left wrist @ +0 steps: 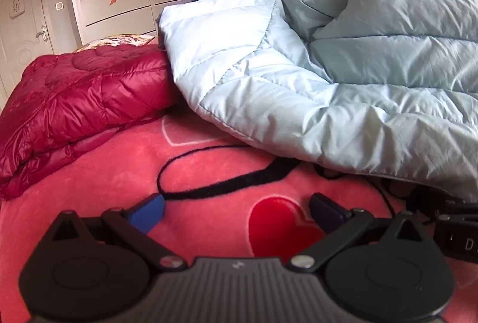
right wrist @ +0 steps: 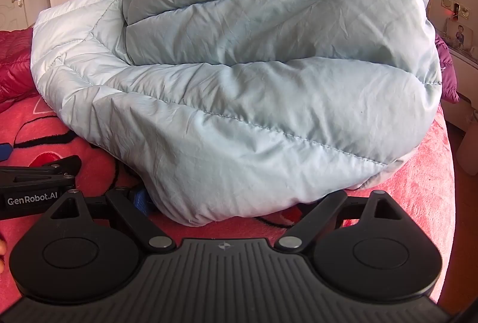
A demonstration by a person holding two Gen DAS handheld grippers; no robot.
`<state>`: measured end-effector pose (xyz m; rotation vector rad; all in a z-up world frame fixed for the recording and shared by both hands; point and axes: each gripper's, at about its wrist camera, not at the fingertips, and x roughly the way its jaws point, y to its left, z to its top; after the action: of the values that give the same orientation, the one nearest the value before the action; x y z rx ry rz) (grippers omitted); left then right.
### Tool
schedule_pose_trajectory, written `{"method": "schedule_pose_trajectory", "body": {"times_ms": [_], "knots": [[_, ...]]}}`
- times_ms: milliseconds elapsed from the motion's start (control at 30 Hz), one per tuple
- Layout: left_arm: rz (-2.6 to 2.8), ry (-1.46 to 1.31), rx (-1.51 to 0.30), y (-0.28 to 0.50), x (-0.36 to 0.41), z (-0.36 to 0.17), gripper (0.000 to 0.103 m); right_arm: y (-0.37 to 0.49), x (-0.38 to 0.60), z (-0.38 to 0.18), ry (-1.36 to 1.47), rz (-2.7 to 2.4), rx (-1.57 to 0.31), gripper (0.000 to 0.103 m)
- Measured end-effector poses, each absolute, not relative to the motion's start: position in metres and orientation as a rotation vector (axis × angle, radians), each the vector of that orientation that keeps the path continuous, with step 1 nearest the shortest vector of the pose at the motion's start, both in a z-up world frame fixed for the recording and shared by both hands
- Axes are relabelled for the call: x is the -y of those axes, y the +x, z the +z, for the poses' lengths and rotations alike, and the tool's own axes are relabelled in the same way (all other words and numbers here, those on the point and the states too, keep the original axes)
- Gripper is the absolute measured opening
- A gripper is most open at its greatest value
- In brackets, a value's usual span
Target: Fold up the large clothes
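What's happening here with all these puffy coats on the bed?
A person holds a gripping tool in each hand over a pink blanket on a bed. The left tool is open and empty above the blanket. The right tool sits at the near edge of a rumpled light blue coat, its fingertips hidden by the fabric, so a grip can't be confirmed. A red coat lies folded off to the left.

"GenRobot.AI" stands in white letters on the black body of the left gripper (right wrist: 40, 173), at the left edge of the right wrist view. No other text can be read.
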<state>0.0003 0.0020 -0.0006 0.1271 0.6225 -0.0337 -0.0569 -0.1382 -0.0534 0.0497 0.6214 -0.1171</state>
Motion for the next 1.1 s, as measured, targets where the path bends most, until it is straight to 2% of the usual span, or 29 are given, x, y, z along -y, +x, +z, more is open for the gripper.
{"method": "schedule_pose_trajectory", "body": {"times_ms": [333, 767, 967, 1100], "knots": [[-0.045, 0.119, -0.639, -0.002, -0.002, 0.003, 0.103, -0.057, 0.138, -0.053, 0.049, -0.117, -0.62, 0.103], [-0.201, -0.019, -0.685, -0.052, -0.035, 0.03, 0.102, -0.07, 0.123, -0.045, 0.023, -0.127, -0.657, 0.103], [-0.227, -0.067, -0.663, -0.067, -0.051, 0.079, 0.102, -0.117, 0.132, -0.029, 0.203, -0.093, -0.649, 0.103], [-0.224, -0.015, -0.578, -0.076, -0.055, 0.125, 0.102, -0.148, 0.13, 0.002, 0.117, -0.188, -0.629, 0.103]]}}
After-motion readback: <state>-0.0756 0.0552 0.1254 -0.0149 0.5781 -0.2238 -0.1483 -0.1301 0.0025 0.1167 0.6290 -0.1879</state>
